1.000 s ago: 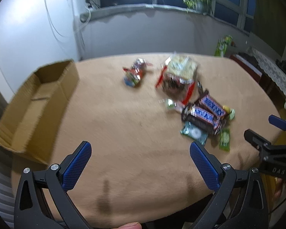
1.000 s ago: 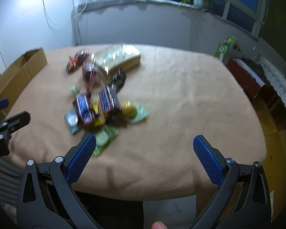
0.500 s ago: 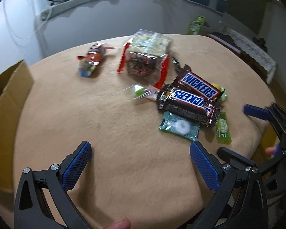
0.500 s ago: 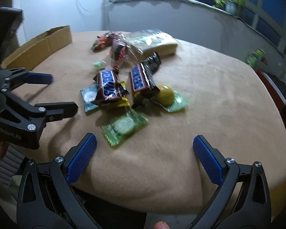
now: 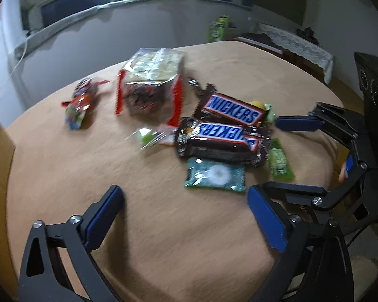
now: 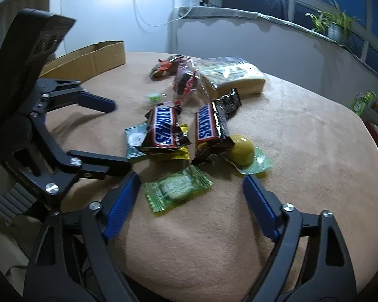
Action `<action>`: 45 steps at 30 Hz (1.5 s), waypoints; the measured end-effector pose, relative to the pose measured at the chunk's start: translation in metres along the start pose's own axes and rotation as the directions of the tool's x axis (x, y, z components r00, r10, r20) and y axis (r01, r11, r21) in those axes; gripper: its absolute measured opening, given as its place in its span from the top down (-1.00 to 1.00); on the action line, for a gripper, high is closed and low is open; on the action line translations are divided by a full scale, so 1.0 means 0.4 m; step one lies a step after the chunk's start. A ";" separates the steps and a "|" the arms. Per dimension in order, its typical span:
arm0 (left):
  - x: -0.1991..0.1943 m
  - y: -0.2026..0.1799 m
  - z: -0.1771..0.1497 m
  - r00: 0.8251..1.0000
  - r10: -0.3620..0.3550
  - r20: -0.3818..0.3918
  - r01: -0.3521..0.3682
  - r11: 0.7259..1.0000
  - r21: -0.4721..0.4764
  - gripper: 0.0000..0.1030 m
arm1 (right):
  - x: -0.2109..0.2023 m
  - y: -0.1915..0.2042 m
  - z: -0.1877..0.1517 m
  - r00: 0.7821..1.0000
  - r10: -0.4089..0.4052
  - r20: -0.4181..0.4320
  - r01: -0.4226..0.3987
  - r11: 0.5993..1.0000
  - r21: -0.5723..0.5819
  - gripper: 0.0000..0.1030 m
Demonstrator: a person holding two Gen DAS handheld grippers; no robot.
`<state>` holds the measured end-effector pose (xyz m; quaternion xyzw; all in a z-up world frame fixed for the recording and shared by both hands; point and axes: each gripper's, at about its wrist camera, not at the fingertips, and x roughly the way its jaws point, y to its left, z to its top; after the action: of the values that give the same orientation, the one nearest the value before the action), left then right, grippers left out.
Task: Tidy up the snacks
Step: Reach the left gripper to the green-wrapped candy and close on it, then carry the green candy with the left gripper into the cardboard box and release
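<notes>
A round worktop (image 5: 163, 239) under a tan cloth carries the whole spread, seen here from both wrist cameras. A cardboard box (image 6: 88, 59) sits open at its far left edge in the right wrist view. The left hand-held gripper (image 5: 184, 216) hovers over bare cloth near the pile, its jaws apart and holding nothing, though they have just been closing a little. The right hand-held gripper (image 6: 191, 201) points at the snacks from the other side, jaws likewise apart and just narrowing, with a green sweet (image 6: 176, 191) lying on the cloth between the blue pads, untouched. Farthest back lies a clear bag of biscuits (image 5: 153, 75) (the biggest packet of the lot), with a red-edged wrapper against its near end. Two Snickers bars (image 5: 226, 125) lie side by side in the middle of the heap. A teal mint packet (image 5: 215, 175) pokes out just beside the nearer bar. A yellow jelly cup (image 6: 240, 149) rests on its green lid by the other bar's end. A small multicoloured sweet bag (image 5: 80, 105) sits apart, to the left in the left wrist view.
</notes>
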<state>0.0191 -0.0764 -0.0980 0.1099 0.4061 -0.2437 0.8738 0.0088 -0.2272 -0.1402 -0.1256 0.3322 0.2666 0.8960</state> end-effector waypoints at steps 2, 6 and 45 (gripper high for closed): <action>-0.002 -0.012 0.007 1.000 -0.016 0.006 0.016 1.000 0.021 -0.77 | -0.002 0.003 0.002 1.000 0.015 0.005 -0.015 1.000 -0.020 -0.53; 0.008 -0.017 0.027 0.999 -0.046 0.014 0.045 0.998 0.047 -0.33 | -0.010 0.011 0.003 0.999 0.040 0.016 -0.039 0.998 -0.053 -0.01; -0.186 0.097 -0.013 0.990 0.036 0.138 -0.022 0.994 -0.105 0.40 | -0.053 0.050 0.001 0.994 -0.086 -0.061 0.081 0.993 -0.085 0.34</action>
<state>-0.0052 -0.0160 -0.0446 0.0529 0.3544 -0.2168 0.9081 -0.0156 -0.2186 -0.1268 -0.1850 0.3443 0.2381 0.8891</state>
